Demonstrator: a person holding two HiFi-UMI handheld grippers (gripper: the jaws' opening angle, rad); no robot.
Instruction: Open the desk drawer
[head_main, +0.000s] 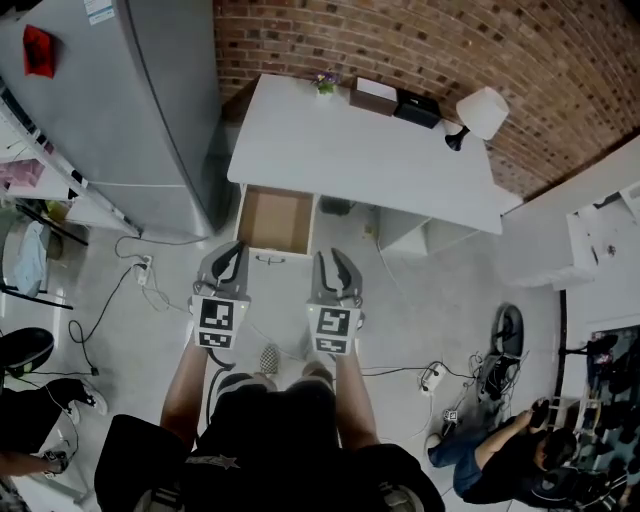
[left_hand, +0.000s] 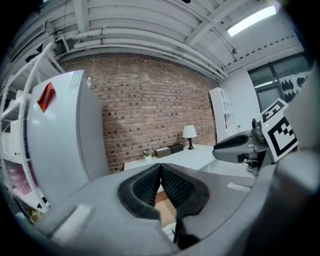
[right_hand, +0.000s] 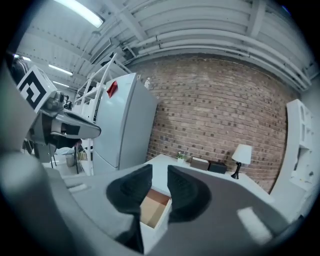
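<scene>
Left claw (head_main: 232, 250) closed, empty. Right claw (head_main: 335, 258) slightly parted, nothing between jaws. Drawer (head_main: 275, 222) pulled out from worktop (head_main: 360, 150), empty inside, just ahead of left claw, ahead-left of right claw, apart from both.

1. We saw a white desk (head_main: 360, 150); its drawer (head_main: 275, 222) was cardboard-brown inside, with a white front.
2. The wall (head_main: 450, 40) showed red-brown brick with pale mortar lines.
3. The fridge (head_main: 150, 100) was silver-grey and bore a red patch (head_main: 40, 50).
4. The lamp (head_main: 483, 112) had a white shade and a black base.
5. Our left gripper (head_main: 228, 250) and right gripper (head_main: 333, 258) were grey with black textured pads (left_hand: 175, 185), and their cubes carried black-and-white square markers.
6. The floor (head_main: 420, 300) was pale grey.
</scene>
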